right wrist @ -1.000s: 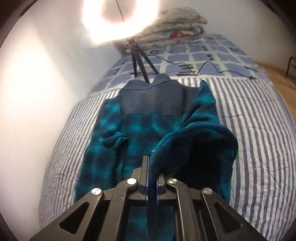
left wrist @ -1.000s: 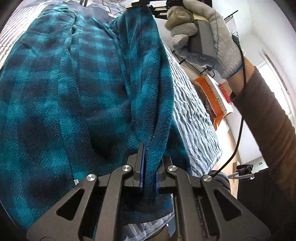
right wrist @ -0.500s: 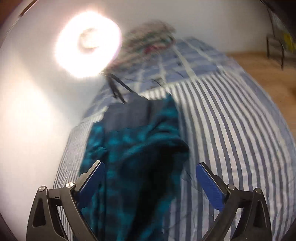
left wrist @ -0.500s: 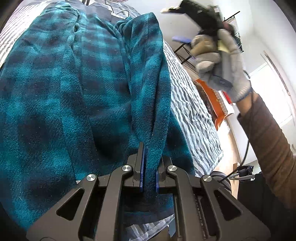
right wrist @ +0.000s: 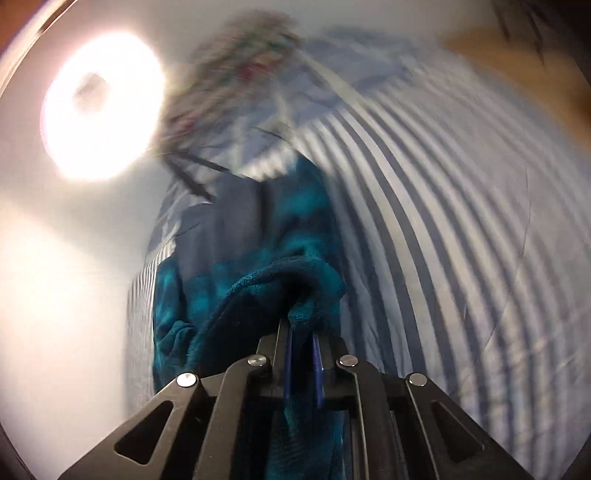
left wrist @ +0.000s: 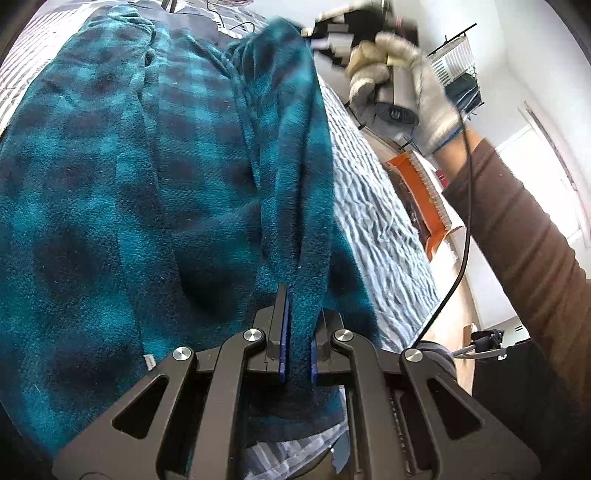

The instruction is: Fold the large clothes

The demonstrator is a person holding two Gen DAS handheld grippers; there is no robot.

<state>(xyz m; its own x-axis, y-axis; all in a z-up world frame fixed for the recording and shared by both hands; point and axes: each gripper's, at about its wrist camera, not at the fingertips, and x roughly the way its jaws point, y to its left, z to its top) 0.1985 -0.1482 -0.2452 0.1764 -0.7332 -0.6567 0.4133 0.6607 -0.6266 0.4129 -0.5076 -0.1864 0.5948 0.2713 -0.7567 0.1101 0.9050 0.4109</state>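
A teal and dark plaid fleece garment (left wrist: pixel 147 184) lies spread on the striped bed (left wrist: pixel 376 221). Its right edge is lifted into a long fold. My left gripper (left wrist: pixel 297 332) is shut on the near end of that fold. At the far end, a gloved hand (left wrist: pixel 406 85) holds my right gripper (left wrist: pixel 321 35) against the fleece. In the blurred right wrist view the right gripper (right wrist: pixel 303 343) has its jaws closing, with a bunch of fleece (right wrist: pixel 251 266) between the blue pads.
A bright ring light (right wrist: pixel 99 107) on a tripod stands at the head of the bed, beside folded quilts (right wrist: pixel 236 74). An orange box (left wrist: pixel 417 199) sits on the floor past the bed's right edge. A black cable (left wrist: pixel 465 221) hangs from the brown sleeve (left wrist: pixel 517 240).
The right gripper let go of the fleece, opened wide, shifted sideways and rolled, then closed on the fleece again. The left gripper kept its hold and stayed put.
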